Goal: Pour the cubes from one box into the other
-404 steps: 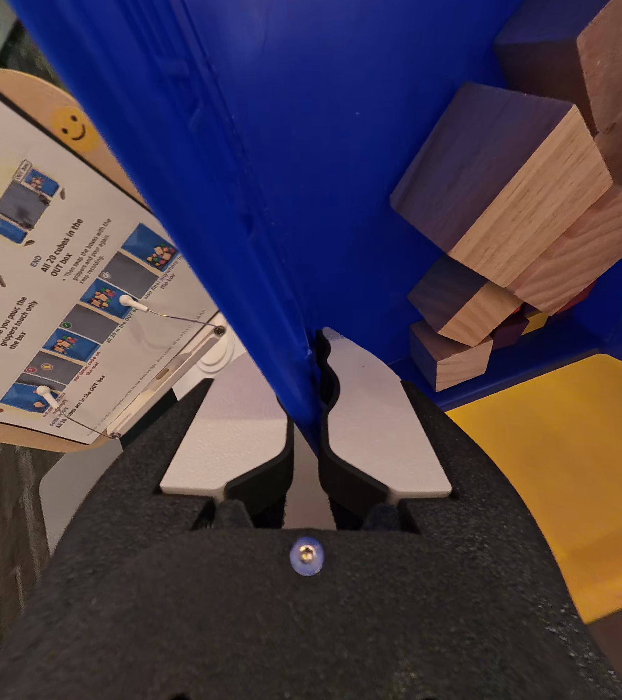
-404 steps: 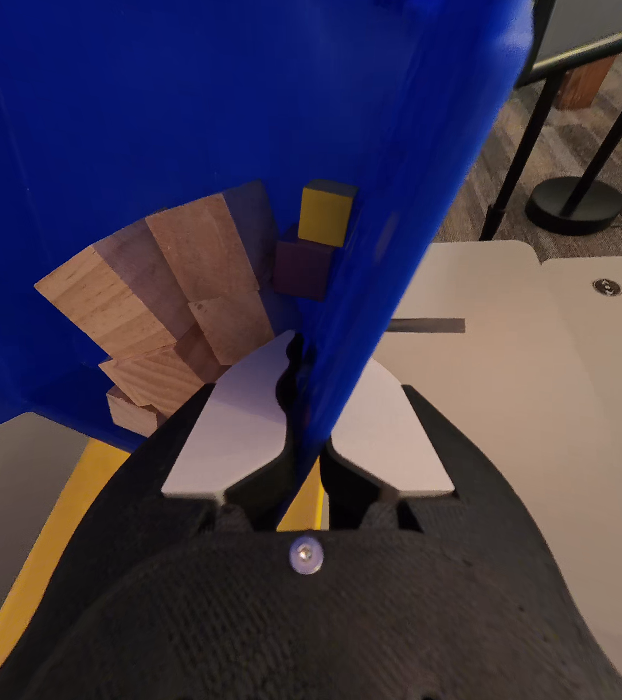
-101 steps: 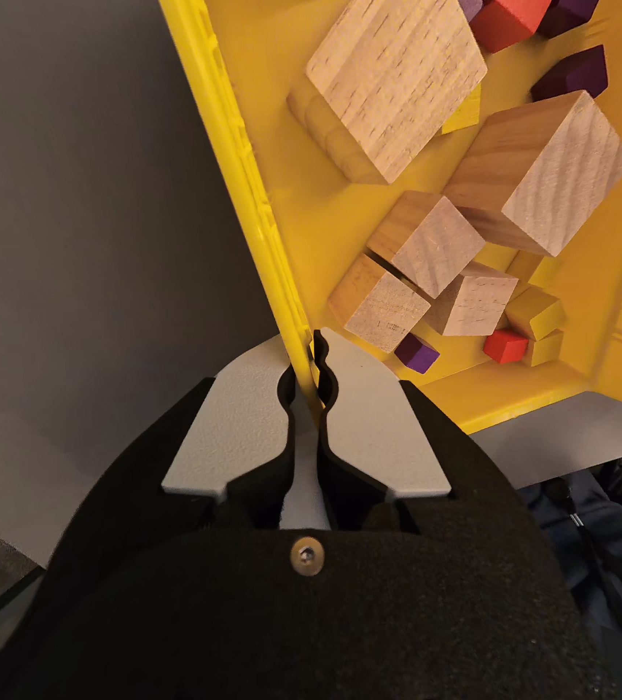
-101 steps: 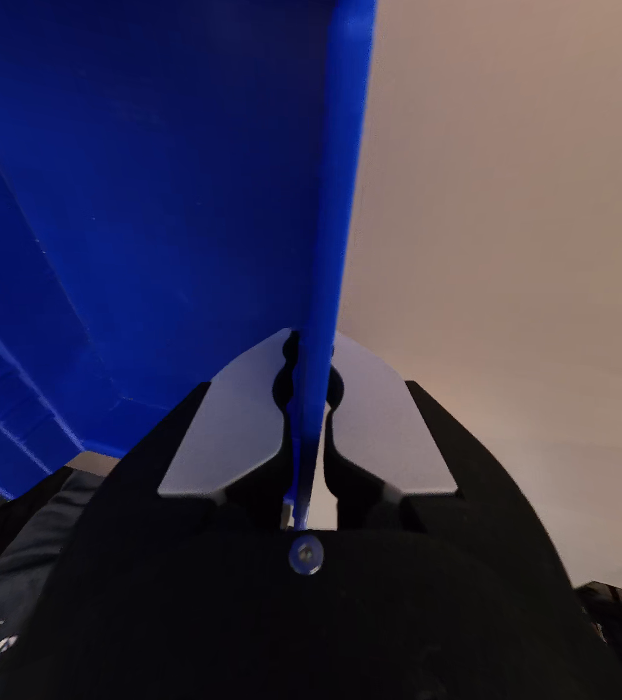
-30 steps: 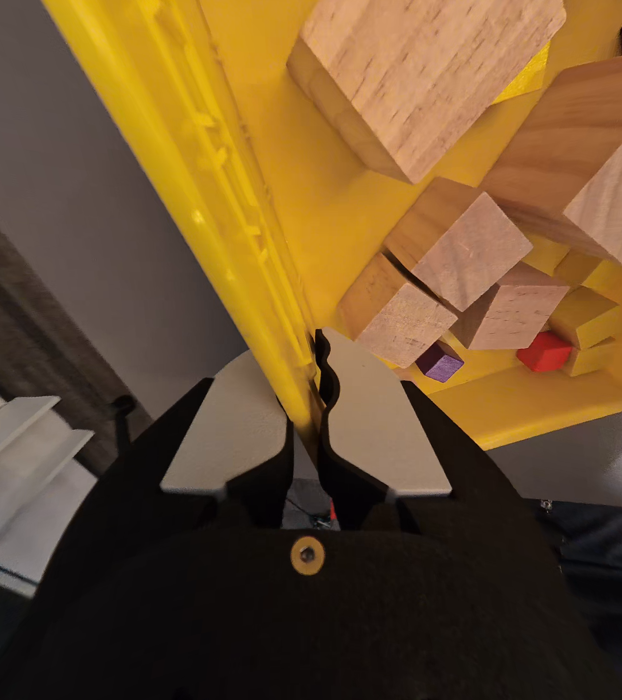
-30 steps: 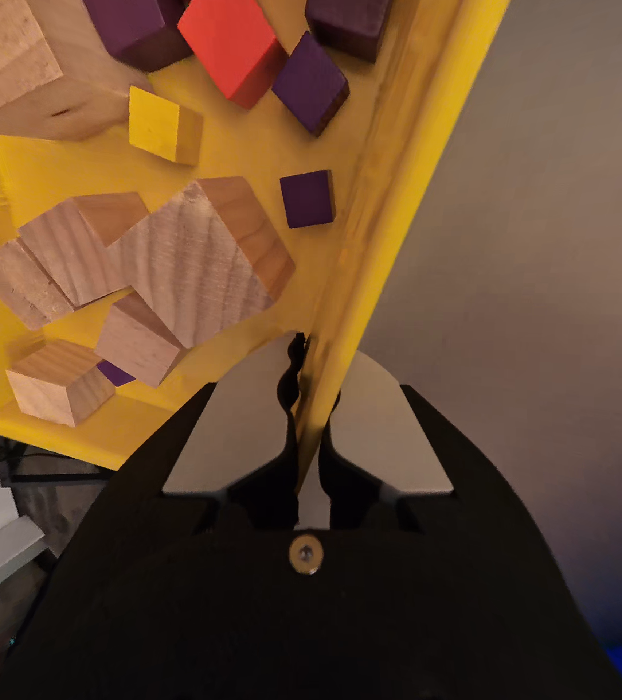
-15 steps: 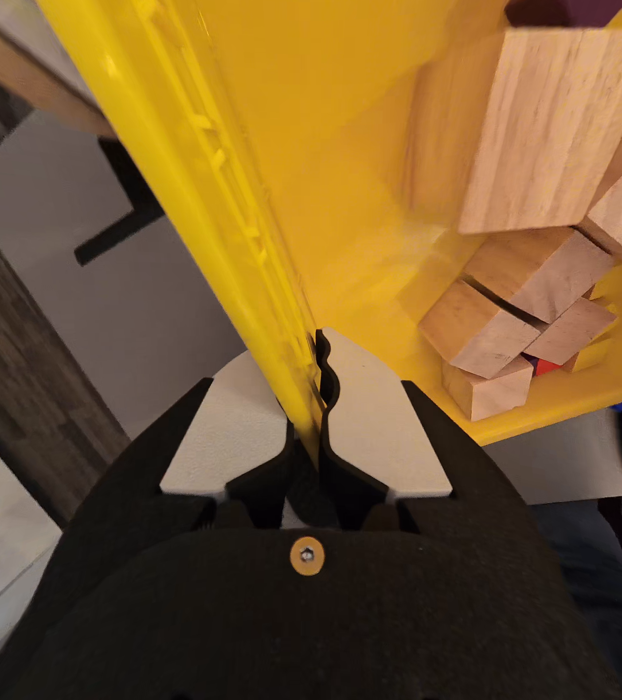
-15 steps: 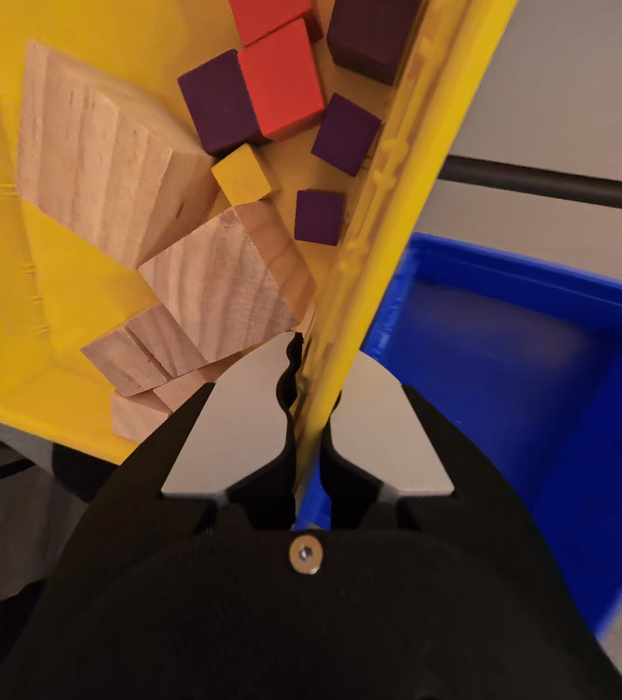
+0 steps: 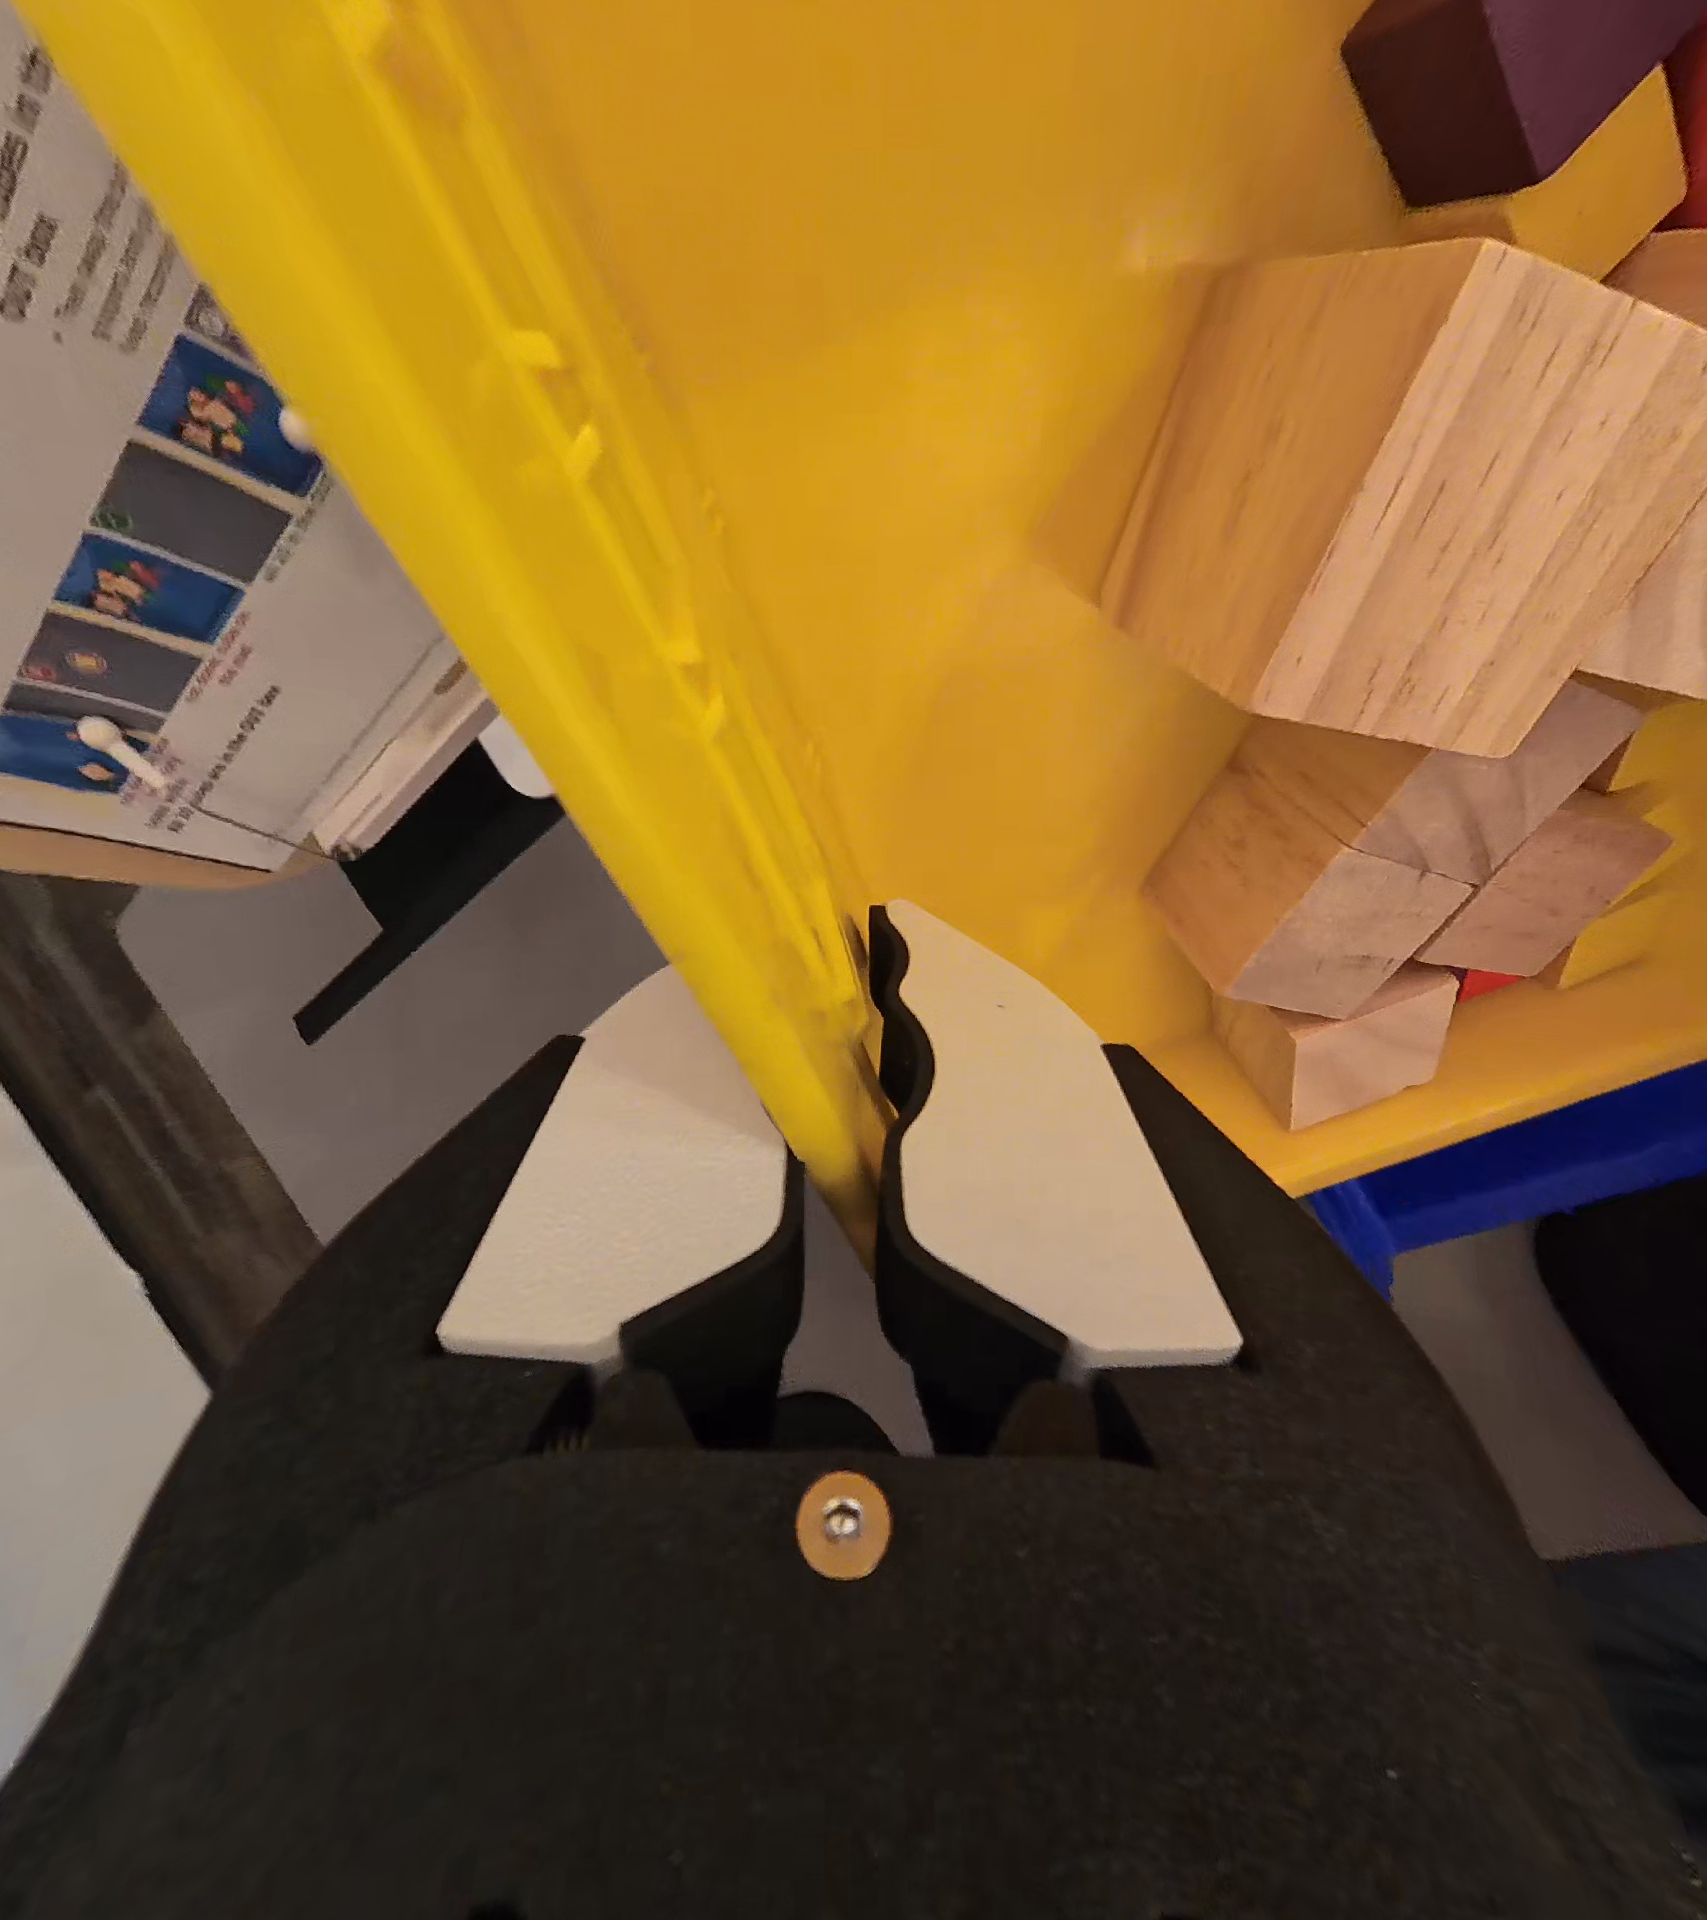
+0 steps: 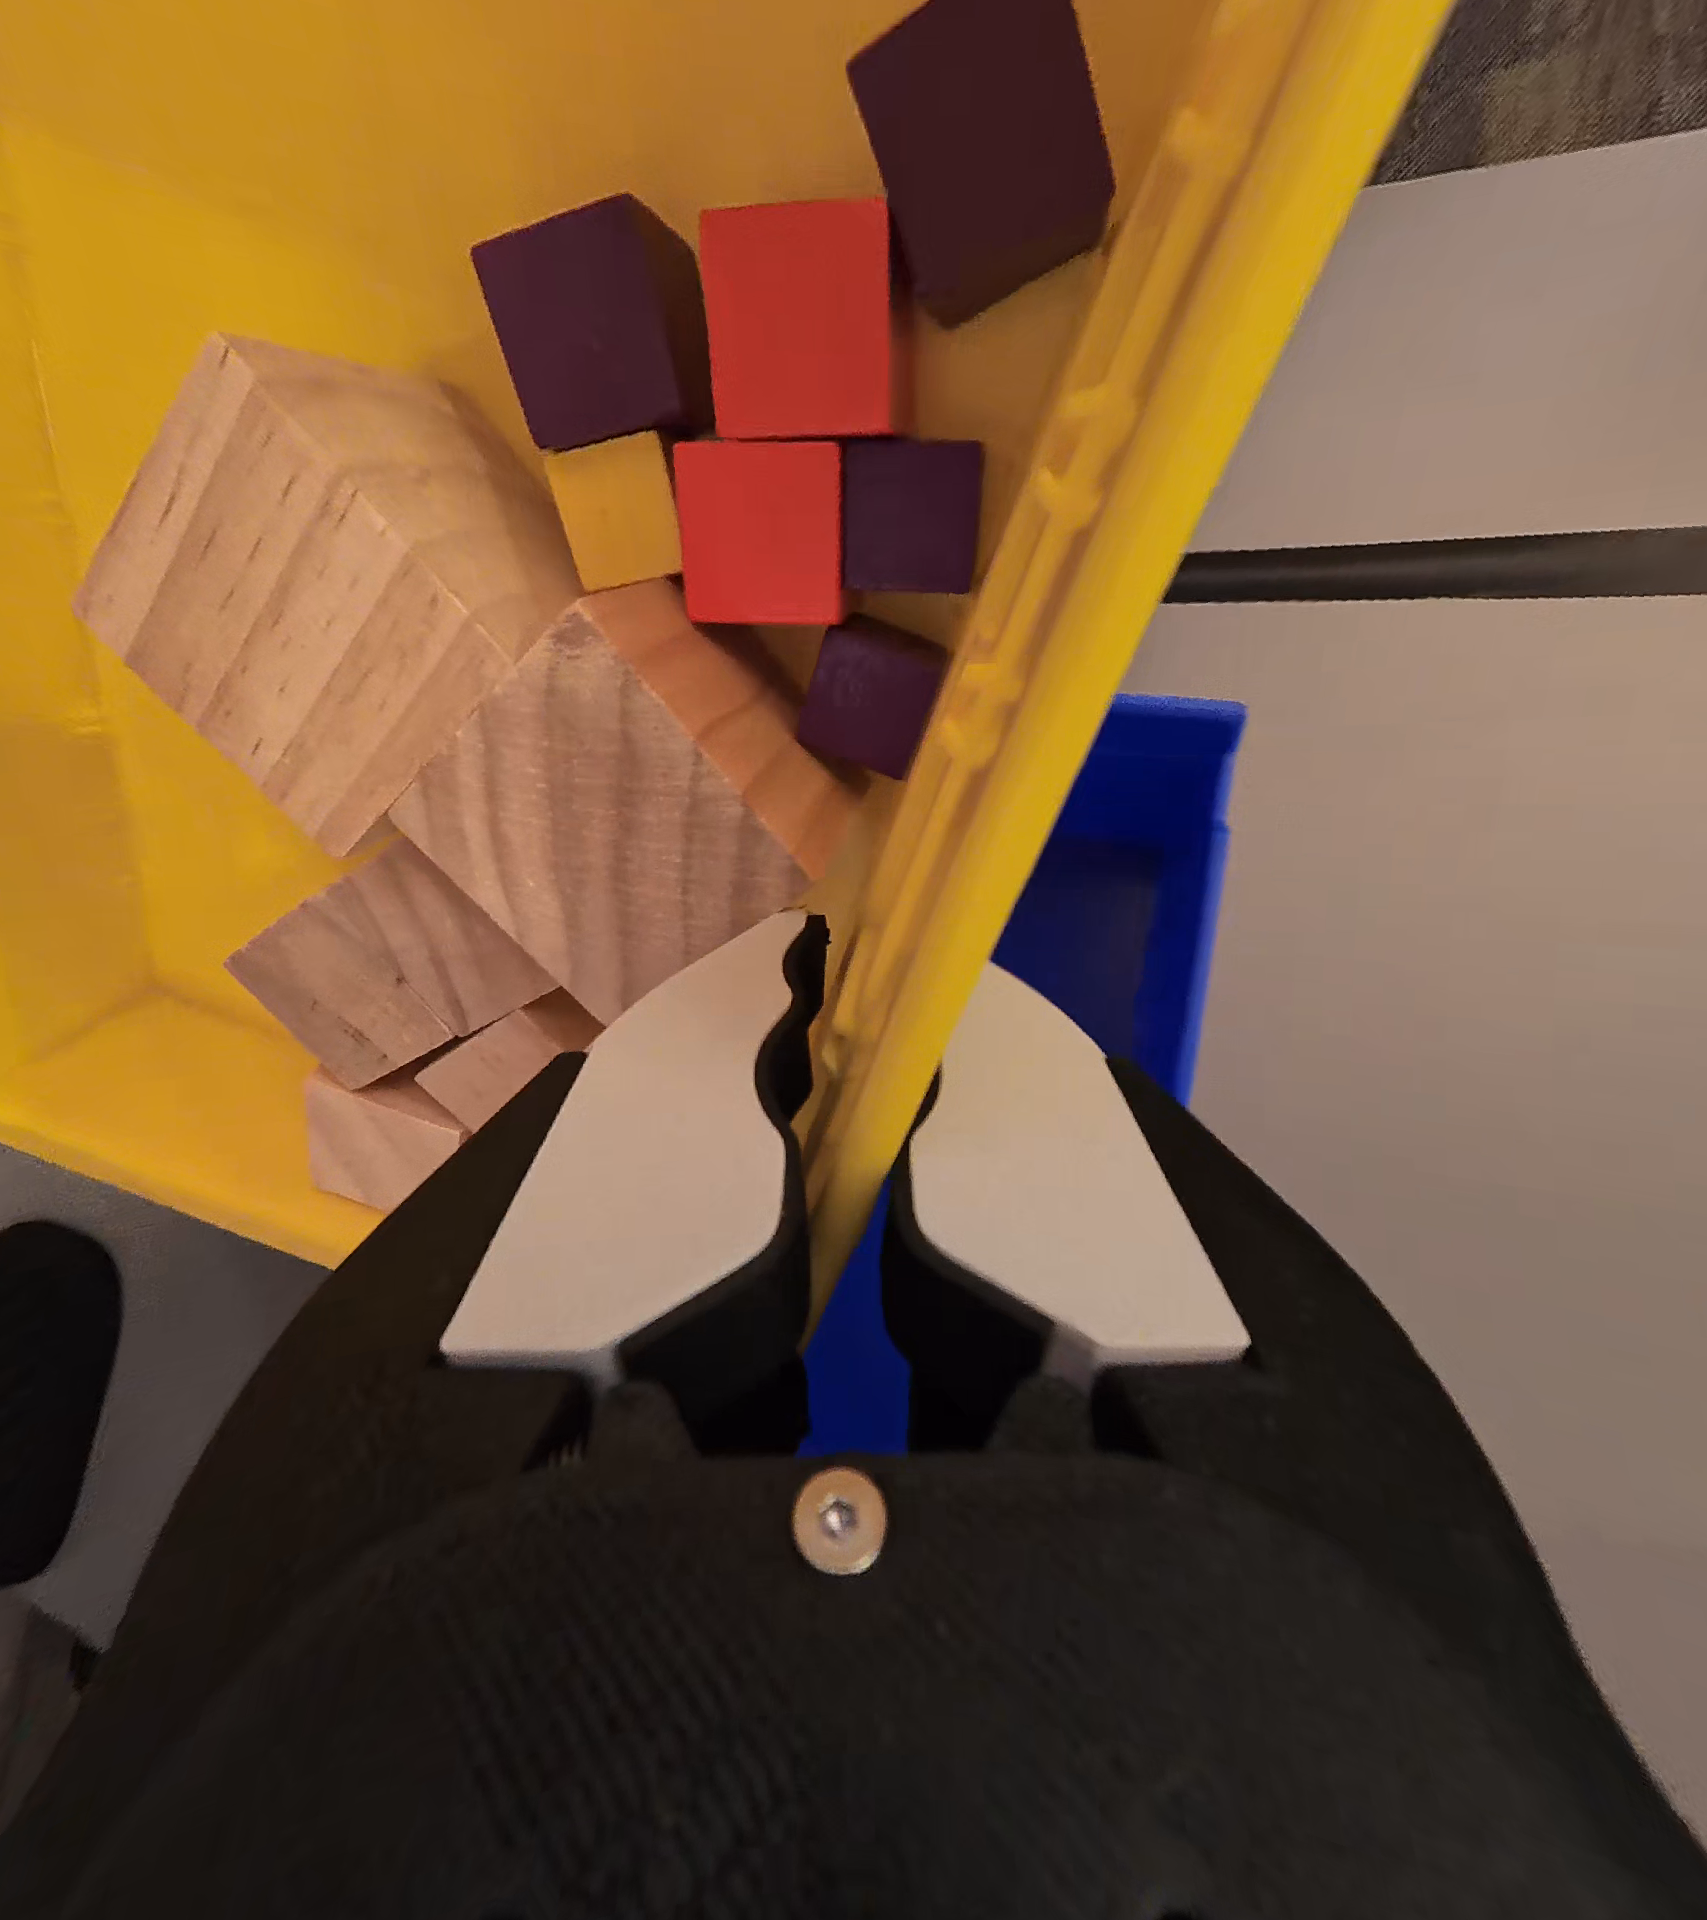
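Cubes point(image 10: 558, 790) crowding yellow box point(image 9: 828, 312), blue box point(image 10: 1119, 894) seemingly beneath

My right gripper point(image 10: 833, 1049) has open grey table point(image 10: 1514, 883) to its right. The yellow box wall point(image 10: 1067, 644), cubes point(image 10: 579, 790) and blue box point(image 10: 1140, 914) crowd the left and front.

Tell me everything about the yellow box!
The yellow box looks like smooth, bright plastic with small ribs along its rim. It is tipped, so the cubes have slid into a heap at its lower end: big plain wooden cubes and smaller purple, red and yellow ones. The left tongs pinch one side wall, and the right tongs pinch the opposite wall. A blue box shows just beyond its lower edge.
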